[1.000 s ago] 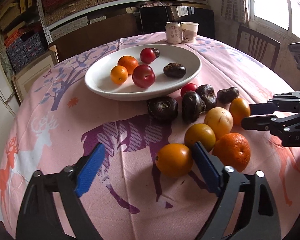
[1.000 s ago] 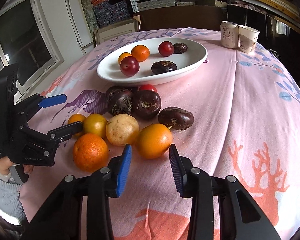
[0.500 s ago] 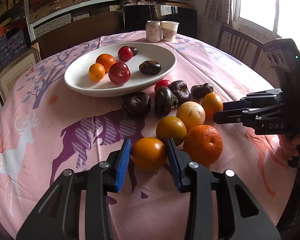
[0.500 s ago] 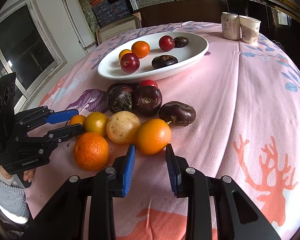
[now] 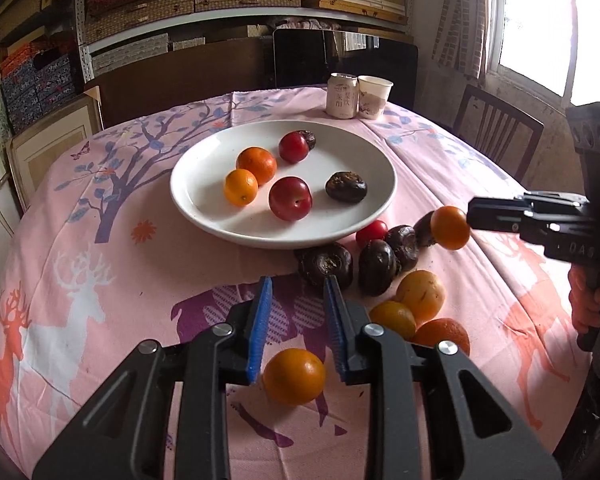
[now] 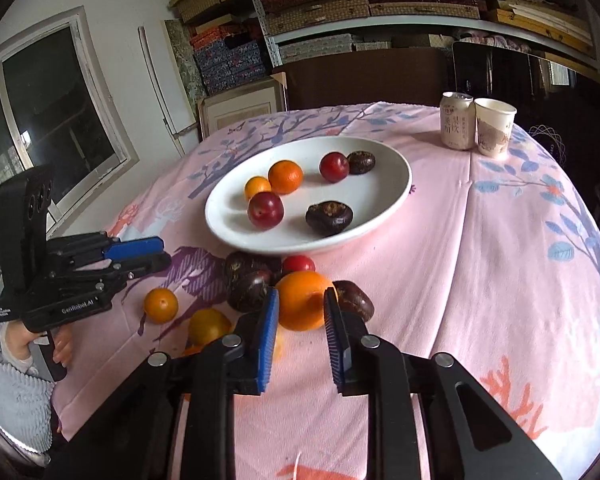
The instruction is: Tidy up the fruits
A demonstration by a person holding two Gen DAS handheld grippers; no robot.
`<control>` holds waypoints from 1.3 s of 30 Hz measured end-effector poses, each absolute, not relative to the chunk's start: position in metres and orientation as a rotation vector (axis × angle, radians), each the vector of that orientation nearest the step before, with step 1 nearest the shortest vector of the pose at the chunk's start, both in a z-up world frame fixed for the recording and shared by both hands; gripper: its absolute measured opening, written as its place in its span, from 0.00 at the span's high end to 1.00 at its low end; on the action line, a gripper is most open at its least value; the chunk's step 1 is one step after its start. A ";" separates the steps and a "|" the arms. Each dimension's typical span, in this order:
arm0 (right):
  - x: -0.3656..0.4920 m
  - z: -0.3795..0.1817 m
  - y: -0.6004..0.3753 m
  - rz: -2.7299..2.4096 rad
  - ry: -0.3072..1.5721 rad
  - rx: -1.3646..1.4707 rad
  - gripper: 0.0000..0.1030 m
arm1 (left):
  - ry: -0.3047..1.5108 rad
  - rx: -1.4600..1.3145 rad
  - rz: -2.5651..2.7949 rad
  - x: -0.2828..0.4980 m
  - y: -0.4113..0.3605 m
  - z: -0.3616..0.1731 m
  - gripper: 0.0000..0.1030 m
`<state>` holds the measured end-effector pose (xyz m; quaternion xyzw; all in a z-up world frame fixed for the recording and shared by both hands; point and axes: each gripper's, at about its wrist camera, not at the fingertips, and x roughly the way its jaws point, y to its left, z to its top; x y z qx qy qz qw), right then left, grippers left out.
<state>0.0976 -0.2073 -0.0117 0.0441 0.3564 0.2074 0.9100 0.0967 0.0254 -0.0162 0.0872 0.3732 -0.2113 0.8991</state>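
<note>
Gripping an orange [image 6: 302, 306], right hand-held gripper [image 6: 300, 332], left hand-held gripper [image 5: 296, 324] clenched empty above another orange [image 5: 294, 376]

A room in a home, likely for eating. Round table [image 5: 440, 152] under a pink cloth [image 6: 500, 240] with deer and trees on it. White plate [image 5: 204, 208] of fruit, a drink can [image 5: 342, 94] and a paper cup [image 5: 374, 96] side by side. Wooden chair [image 5: 496, 124] near a bright window [image 5: 540, 20]. Shelves [image 6: 380, 0] packed with boxes and books behind.
</note>
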 end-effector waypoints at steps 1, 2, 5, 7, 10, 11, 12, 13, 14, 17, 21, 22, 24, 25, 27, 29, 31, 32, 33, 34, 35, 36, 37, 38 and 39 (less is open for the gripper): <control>0.097 -0.009 -0.209 0.432 0.727 0.098 0.78 | 0.772 0.185 -0.442 0.091 0.027 -0.018 0.67; 0.096 -0.009 -0.211 0.438 0.725 0.101 0.78 | 0.776 0.188 -0.438 0.085 0.029 -0.022 0.49; 0.094 -0.014 -0.215 0.447 0.734 0.118 0.78 | 0.788 0.221 -0.420 0.067 0.033 -0.033 0.38; 0.095 -0.021 -0.217 0.451 0.750 0.129 0.78 | 0.817 0.239 -0.419 0.064 0.032 -0.044 0.37; 0.094 -0.032 -0.220 0.436 0.783 0.129 0.78 | 0.866 0.282 -0.406 0.069 0.024 -0.056 0.37; 0.091 -0.036 -0.224 0.428 0.792 0.136 0.78 | 0.853 0.285 -0.410 0.069 0.023 -0.054 0.37; 0.086 -0.038 -0.229 0.424 0.802 0.146 0.74 | 0.845 0.293 -0.413 0.070 0.020 -0.053 0.36; 0.081 -0.040 -0.234 0.424 0.810 0.152 0.65 | 0.846 0.311 -0.407 0.072 0.016 -0.055 0.34; 0.073 -0.042 -0.239 0.426 0.819 0.149 0.61 | 0.851 0.332 -0.400 0.076 0.012 -0.057 0.29; 0.045 -0.041 -0.249 0.442 0.817 0.132 0.53 | 0.881 0.371 -0.419 0.084 -0.001 -0.065 0.28; 0.001 -0.037 -0.264 0.483 0.824 0.142 0.36 | 0.896 0.331 -0.486 0.086 0.000 -0.066 0.43; -0.010 -0.038 -0.263 0.477 0.837 0.108 0.36 | 0.899 0.317 -0.493 0.086 0.001 -0.065 0.49; -0.030 -0.043 -0.257 0.458 0.855 0.031 0.36 | 0.897 0.316 -0.501 0.083 0.000 -0.065 0.64; -0.038 -0.046 -0.253 0.468 0.861 0.015 0.36 | 0.894 0.321 -0.503 0.082 -0.002 -0.064 0.65; -0.047 -0.051 -0.241 0.490 0.866 -0.017 0.36 | 0.885 0.345 -0.490 0.078 -0.005 -0.064 0.65; -0.043 -0.056 -0.230 0.467 0.837 -0.077 0.41 | 0.886 0.351 -0.496 0.074 -0.008 -0.063 0.65; -0.035 -0.061 -0.223 0.449 0.832 -0.087 0.56 | 0.875 0.348 -0.495 0.068 -0.009 -0.061 0.65; -0.031 -0.064 -0.223 0.447 0.835 -0.083 0.63 | 0.871 0.342 -0.497 0.065 -0.008 -0.060 0.65; -0.028 -0.065 -0.223 0.455 0.840 -0.074 0.63 | 0.869 0.338 -0.496 0.063 -0.008 -0.059 0.65; -0.026 -0.065 -0.224 0.458 0.831 -0.070 0.64 | 0.868 0.332 -0.495 0.063 -0.007 -0.058 0.65; -0.025 -0.064 -0.224 0.459 0.831 -0.067 0.64 | 0.865 0.325 -0.494 0.063 -0.005 -0.058 0.65; -0.024 -0.063 -0.225 0.460 0.833 -0.064 0.64 | 0.865 0.314 -0.496 0.064 -0.004 -0.057 0.65; -0.024 -0.063 -0.225 0.460 0.833 -0.061 0.64 | 0.868 0.302 -0.498 0.065 -0.002 -0.057 0.65; -0.024 -0.063 -0.225 0.461 0.838 -0.056 0.64 | 0.870 0.291 -0.498 0.066 -0.001 -0.056 0.65; -0.021 -0.065 -0.223 0.462 0.853 -0.059 0.63 | 0.871 0.281 -0.498 0.067 0.001 -0.056 0.65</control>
